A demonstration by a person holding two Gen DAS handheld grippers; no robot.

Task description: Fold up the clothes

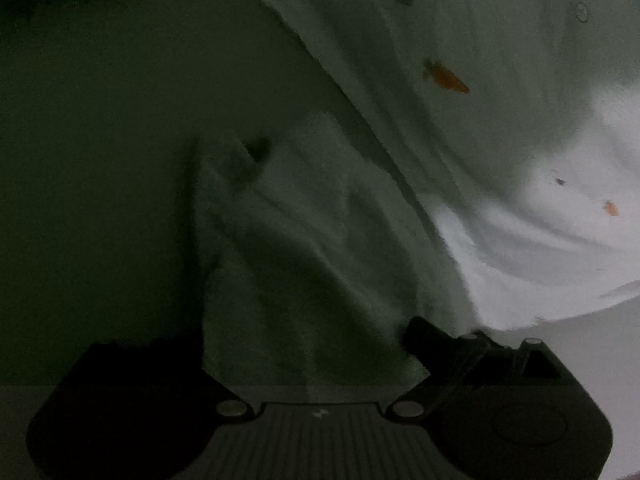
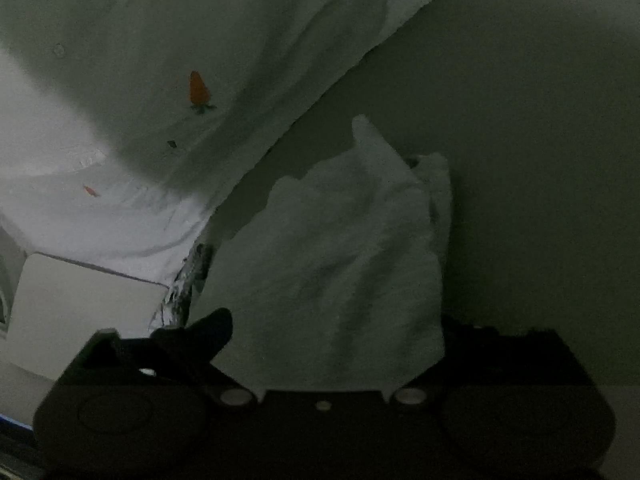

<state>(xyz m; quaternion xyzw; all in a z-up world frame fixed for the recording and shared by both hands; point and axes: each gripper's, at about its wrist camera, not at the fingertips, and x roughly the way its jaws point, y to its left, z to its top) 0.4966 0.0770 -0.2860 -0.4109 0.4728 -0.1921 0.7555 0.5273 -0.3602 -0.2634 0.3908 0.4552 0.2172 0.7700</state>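
Observation:
The scene is dim. A white garment (image 1: 460, 32) printed with small orange carrots (image 1: 448, 78) hangs and drapes across the upper right of the left wrist view. One bunched end of the garment (image 1: 300, 232) lies between the wide-spread jaws of my left gripper (image 1: 310, 334), and the pads do not press on it. The right wrist view has the same garment (image 2: 192, 20) at the upper left. A crumpled corner of it (image 2: 352, 248) stands between the jaws of my right gripper (image 2: 334, 320), which are spread wide and apart from the cloth.
A dark, plain table surface (image 1: 100, 120) (image 2: 540, 120) lies under the cloth. A pale flat box-like object (image 2: 80, 300) sits at the lower left of the right wrist view, with something crinkled and shiny (image 2: 180, 292) at its edge.

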